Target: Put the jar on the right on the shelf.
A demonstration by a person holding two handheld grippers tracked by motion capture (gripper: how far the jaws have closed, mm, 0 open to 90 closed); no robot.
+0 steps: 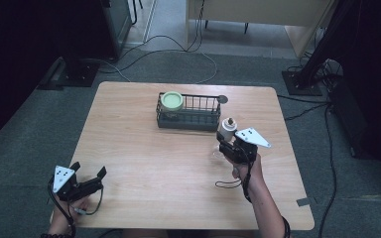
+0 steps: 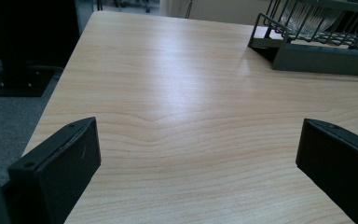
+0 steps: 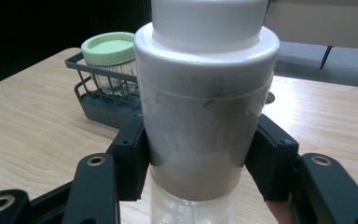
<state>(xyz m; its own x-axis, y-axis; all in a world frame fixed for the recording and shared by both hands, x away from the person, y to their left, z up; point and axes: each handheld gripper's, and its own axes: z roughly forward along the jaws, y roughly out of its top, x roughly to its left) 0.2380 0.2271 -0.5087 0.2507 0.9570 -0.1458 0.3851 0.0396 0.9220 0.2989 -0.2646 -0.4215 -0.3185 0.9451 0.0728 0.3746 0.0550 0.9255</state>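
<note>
Green-lidded jar (image 1: 171,101) in wire basket (image 1: 206,105)

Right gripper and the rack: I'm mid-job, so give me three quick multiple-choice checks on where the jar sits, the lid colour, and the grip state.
1. Where in the wire rack does the lidded jar stand?
A. its left end
B. its right end
C. outside it, on the table

2. What colour is that jar's lid?
A. red
B. pale green
C. black

3. What is the right gripper doing?
A. open over bare table
B. shut on nothing
C. shut on the white grinder

Answers:
1. A, the high view shows the jar at the rack's left end.
2. B, the lid reads pale green in the high view and the right gripper view.
3. C, both black pads press the grinder's sides in the right gripper view.
</note>
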